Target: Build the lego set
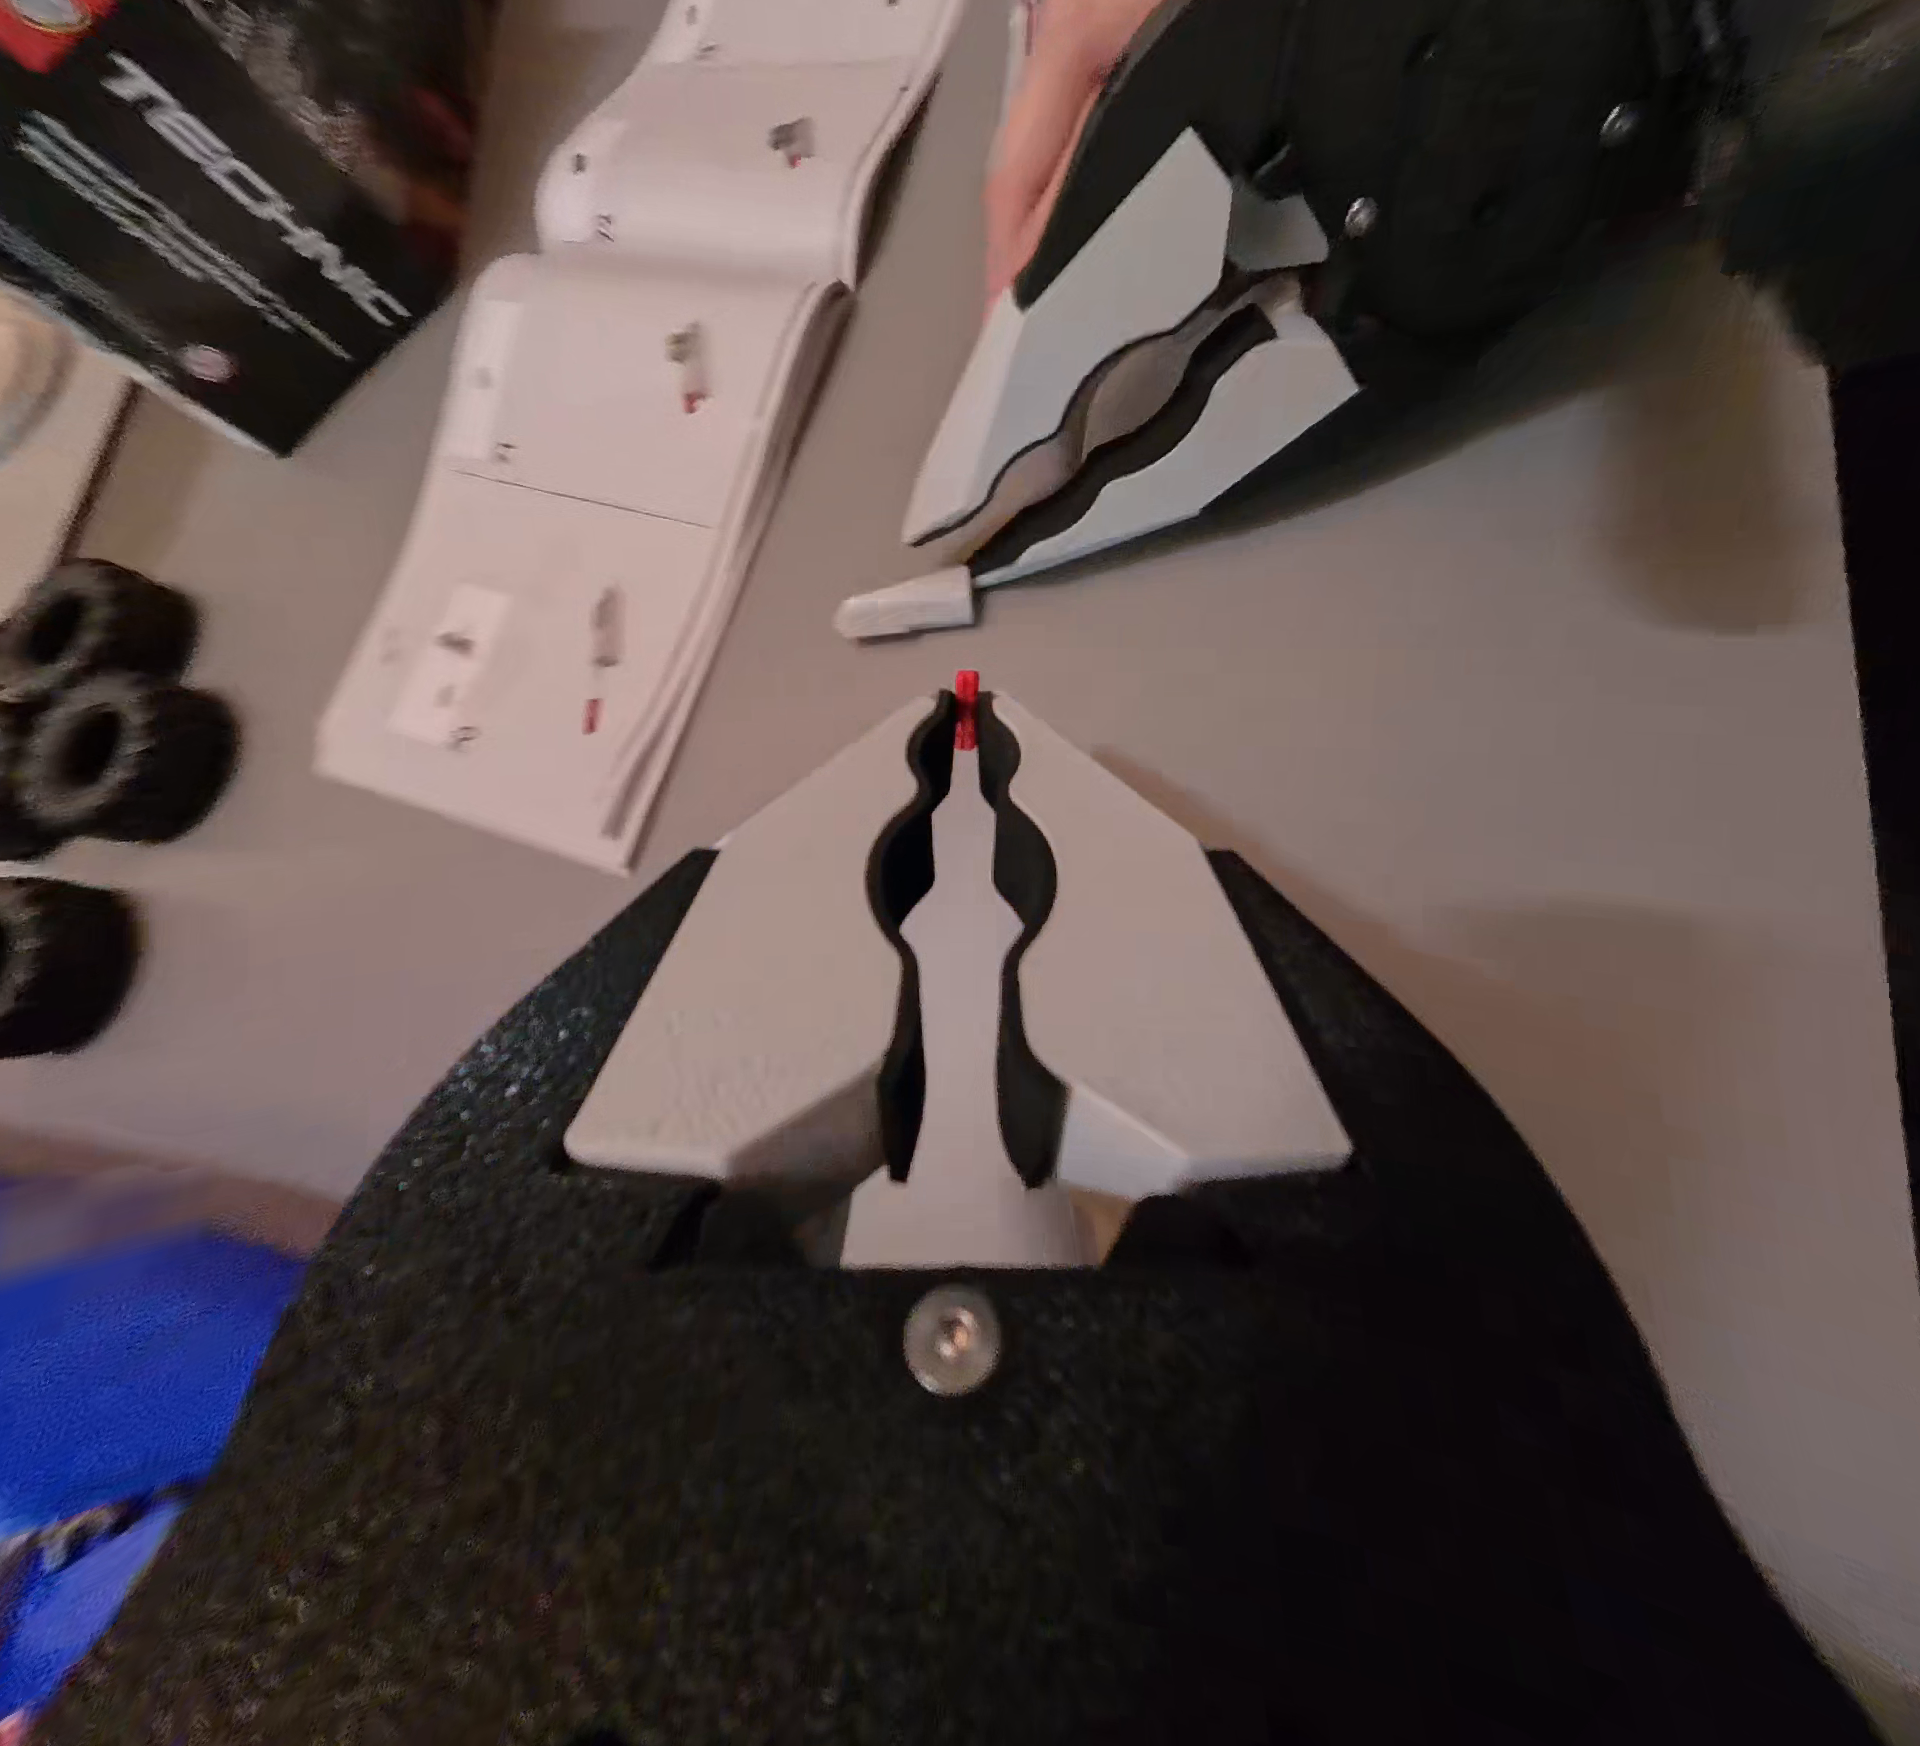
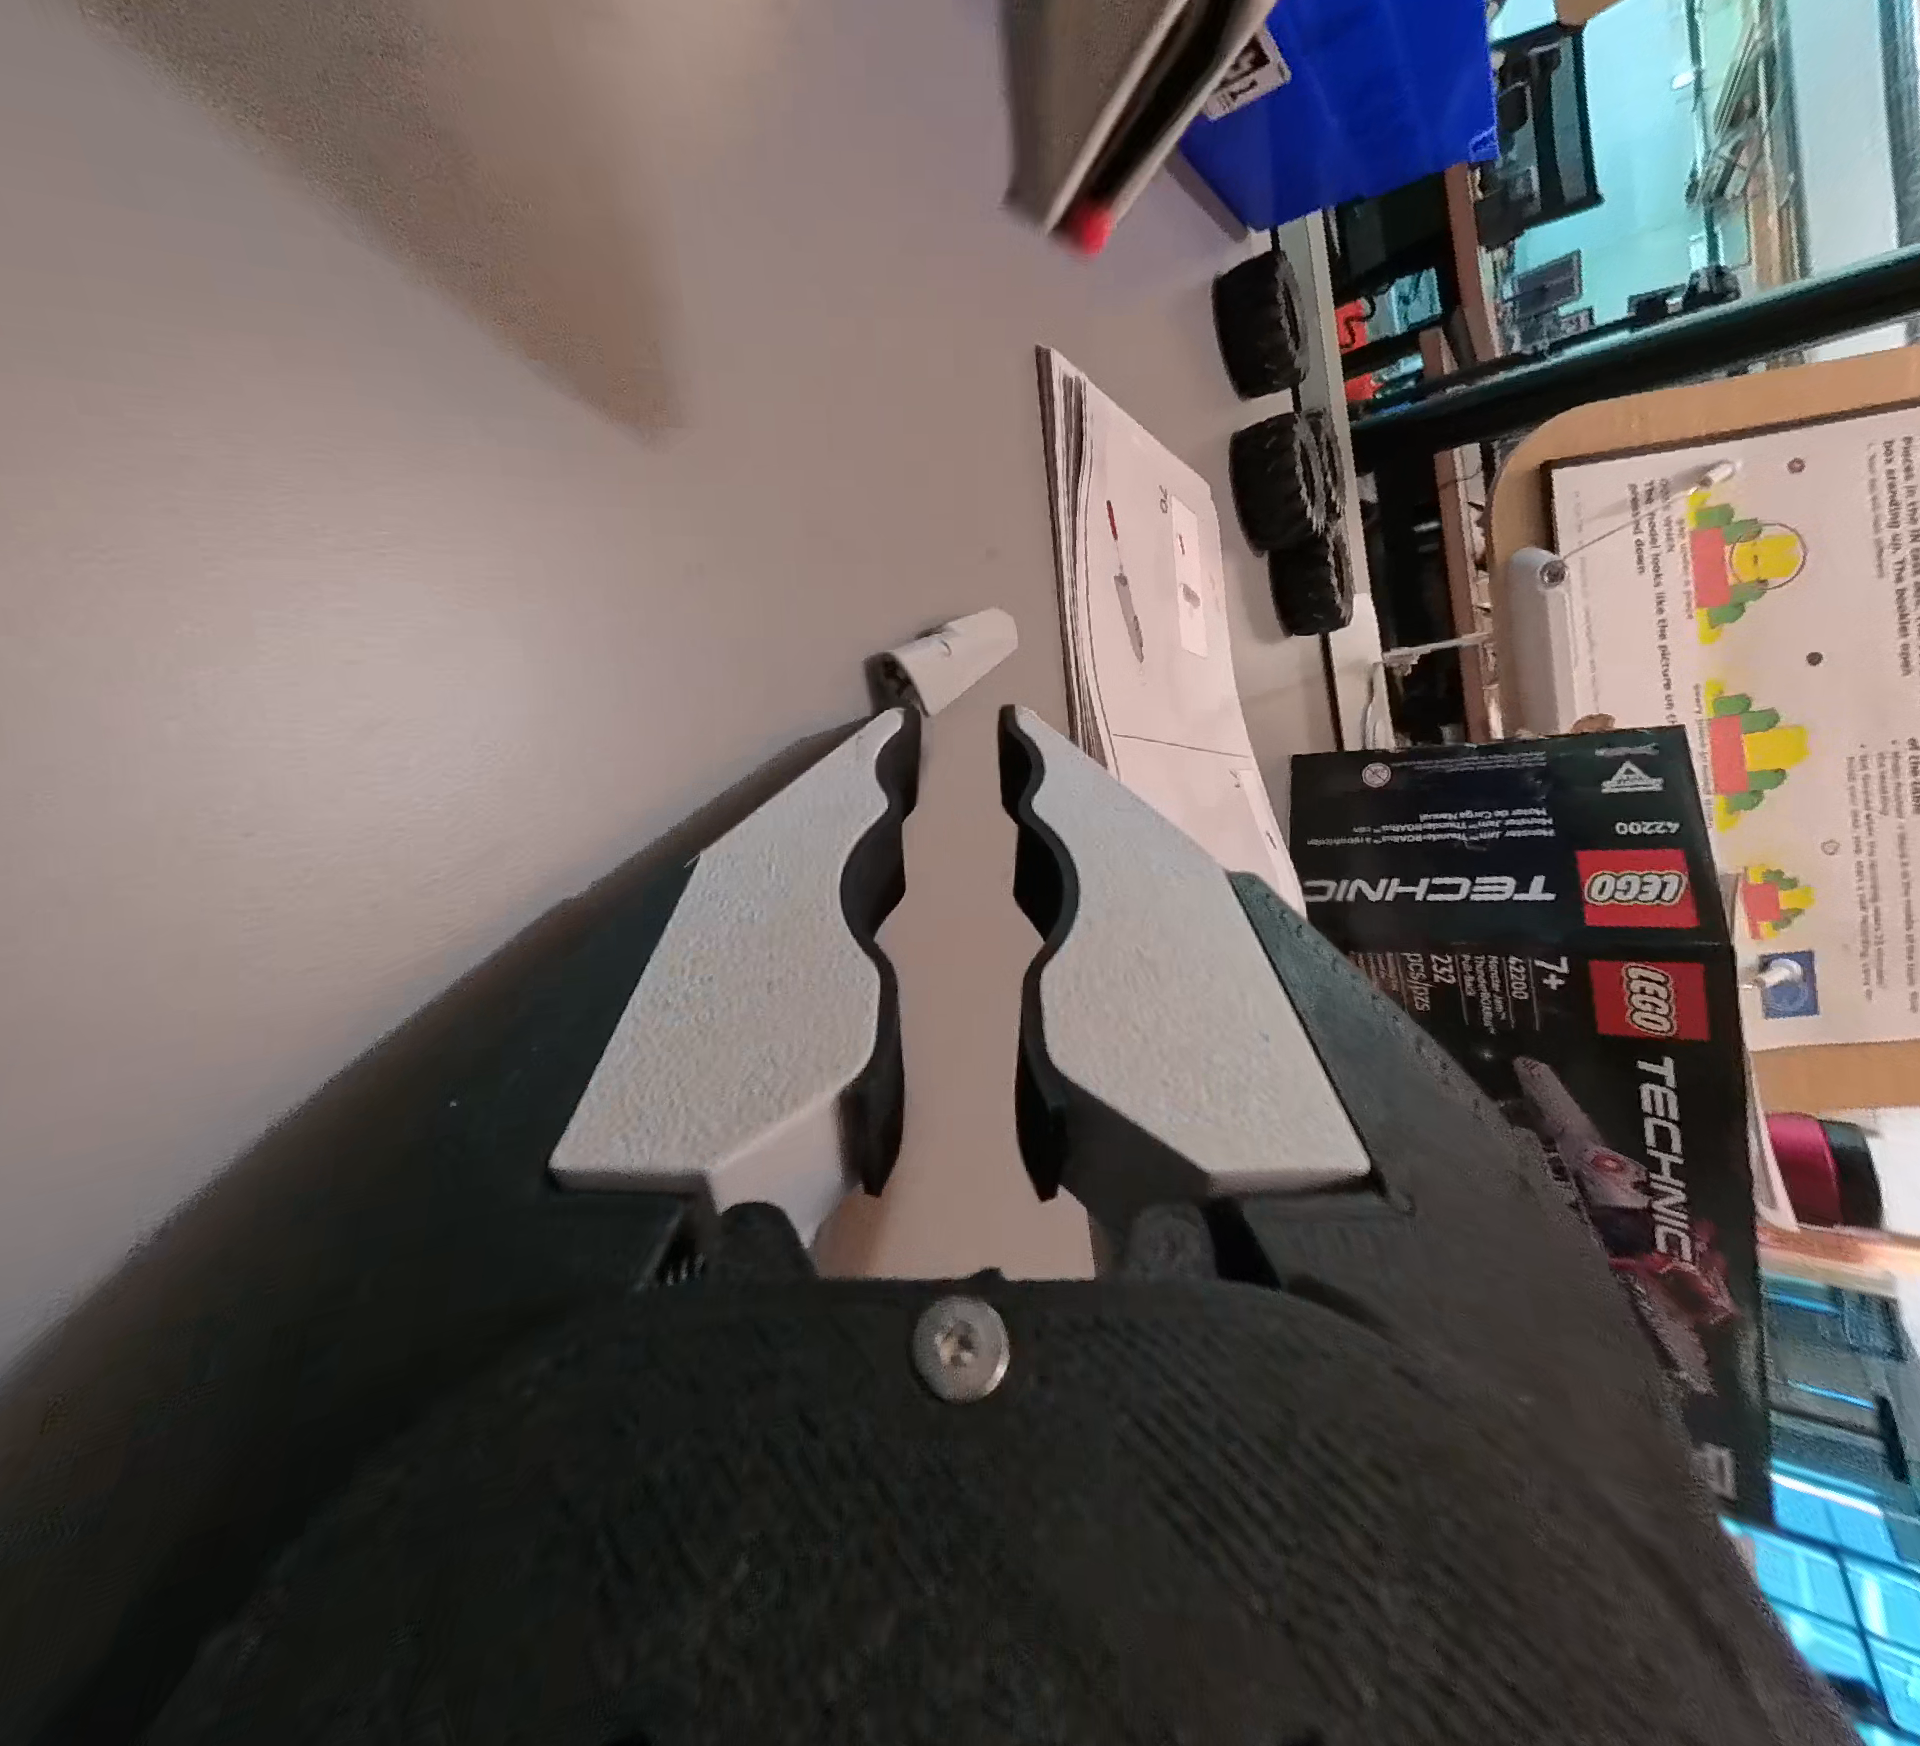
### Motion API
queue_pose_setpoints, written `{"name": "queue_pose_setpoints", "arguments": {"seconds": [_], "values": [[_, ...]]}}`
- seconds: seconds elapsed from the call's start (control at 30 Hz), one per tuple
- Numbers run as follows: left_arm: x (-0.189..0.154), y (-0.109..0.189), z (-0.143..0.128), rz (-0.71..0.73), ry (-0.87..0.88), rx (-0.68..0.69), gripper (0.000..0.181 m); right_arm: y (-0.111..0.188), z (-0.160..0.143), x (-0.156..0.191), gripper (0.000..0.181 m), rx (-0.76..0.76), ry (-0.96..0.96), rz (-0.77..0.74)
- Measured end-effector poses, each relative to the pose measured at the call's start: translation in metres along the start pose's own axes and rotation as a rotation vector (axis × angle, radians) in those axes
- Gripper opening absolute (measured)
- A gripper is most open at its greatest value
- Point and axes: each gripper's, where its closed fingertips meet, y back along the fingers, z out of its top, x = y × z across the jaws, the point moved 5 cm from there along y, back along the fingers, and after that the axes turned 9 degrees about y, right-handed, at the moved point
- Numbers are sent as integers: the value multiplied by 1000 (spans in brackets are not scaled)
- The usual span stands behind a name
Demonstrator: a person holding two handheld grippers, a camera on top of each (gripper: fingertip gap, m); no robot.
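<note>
My left gripper is shut on a small red pin at its fingertips, held above the table. A light grey lego piece lies on the table just beyond it. My right gripper is open and empty, its tips right next to that grey piece. The right gripper also shows in the left wrist view, tips down by the grey piece. The left gripper with the red pin shows at the top of the right wrist view.
An open instruction booklet lies left of the grey piece. A black lego box stands at the far left. Several black tyres sit at the left edge. A blue bin is nearby. A dark table edge runs on the right. One gripper's finger ends stand about 8 cm off the other's.
</note>
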Motion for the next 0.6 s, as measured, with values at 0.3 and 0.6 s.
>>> {"name": "queue_pose_setpoints", "arguments": {"seconds": [0.3, 0.6], "values": [[-23, -44, -5, -131, 35, 0, 0, 44, -1, -3, 45, -178, -220, 142], [-42, -83, 6, -166, -31, 31, 1, 70, -15, 6, 25, -217, -344, 282]]}}
